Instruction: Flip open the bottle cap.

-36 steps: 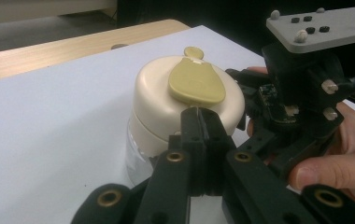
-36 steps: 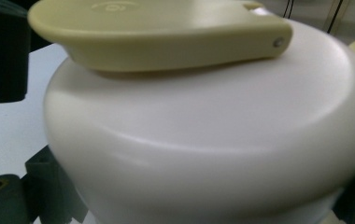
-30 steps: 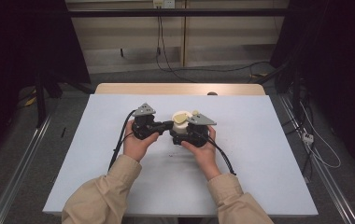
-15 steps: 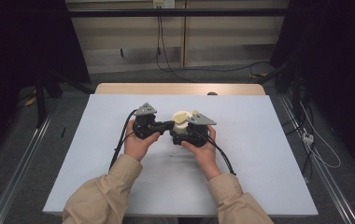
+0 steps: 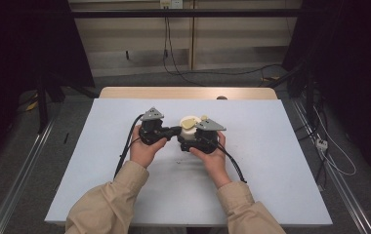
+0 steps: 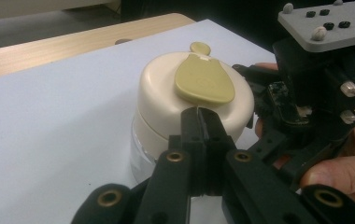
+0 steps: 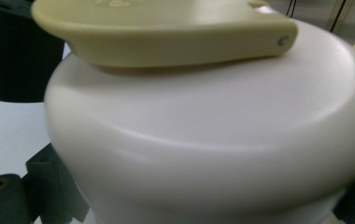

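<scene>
A small jar with a cream lid (image 5: 188,127) and an olive flip tab (image 6: 203,81) stands at the middle of the white table (image 5: 271,161). My right gripper (image 5: 191,139) is shut on the jar, one black jaw on each side of it. In the right gripper view the lid (image 7: 203,140) looms very close, with the tab (image 7: 166,32) on top. My left gripper (image 6: 202,115) is shut, and its joined tips rest against the lid's rim just under the tab's edge. In the high view the left gripper (image 5: 176,130) points right at the jar. The jar's clear lower body (image 6: 140,161) peeks out below the lid.
The table's wooden far edge (image 5: 188,92) lies behind the jar. Cables (image 5: 125,151) trail from both grippers toward the person. Dark curtains and floor rails (image 5: 22,165) flank the table. Bare tabletop (image 5: 100,126) lies to the left and right of the hands.
</scene>
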{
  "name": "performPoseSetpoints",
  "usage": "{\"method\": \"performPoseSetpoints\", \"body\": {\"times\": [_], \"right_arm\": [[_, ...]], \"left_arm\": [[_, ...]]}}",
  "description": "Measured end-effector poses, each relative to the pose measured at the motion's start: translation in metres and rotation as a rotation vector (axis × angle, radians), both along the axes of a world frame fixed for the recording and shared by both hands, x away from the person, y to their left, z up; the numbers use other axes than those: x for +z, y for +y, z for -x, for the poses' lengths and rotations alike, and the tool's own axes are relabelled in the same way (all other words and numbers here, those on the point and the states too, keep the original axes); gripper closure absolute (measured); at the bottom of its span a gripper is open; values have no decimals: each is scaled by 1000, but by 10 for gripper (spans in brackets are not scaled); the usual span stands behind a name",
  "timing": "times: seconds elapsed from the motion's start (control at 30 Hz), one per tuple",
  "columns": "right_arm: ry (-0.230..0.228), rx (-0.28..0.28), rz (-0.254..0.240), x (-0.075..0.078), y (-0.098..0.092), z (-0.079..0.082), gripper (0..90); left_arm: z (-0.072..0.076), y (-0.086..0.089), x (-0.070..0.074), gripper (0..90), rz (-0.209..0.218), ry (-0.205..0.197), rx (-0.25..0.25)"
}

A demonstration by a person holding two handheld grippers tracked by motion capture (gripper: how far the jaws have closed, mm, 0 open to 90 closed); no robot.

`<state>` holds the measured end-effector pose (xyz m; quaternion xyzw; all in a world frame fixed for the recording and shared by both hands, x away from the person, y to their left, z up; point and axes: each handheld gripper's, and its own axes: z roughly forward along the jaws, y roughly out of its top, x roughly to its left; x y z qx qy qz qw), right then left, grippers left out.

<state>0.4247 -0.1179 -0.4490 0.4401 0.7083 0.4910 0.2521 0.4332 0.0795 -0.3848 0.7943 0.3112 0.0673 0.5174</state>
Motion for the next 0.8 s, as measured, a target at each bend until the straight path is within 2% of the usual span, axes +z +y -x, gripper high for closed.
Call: {"method": "performPoseSetpoints", "body": {"times": [0.8], "right_arm": [[-2, 0, 7, 0, 0, 0, 59]], "left_arm": [[-2, -4, 7, 900, -3, -9, -2]]}}
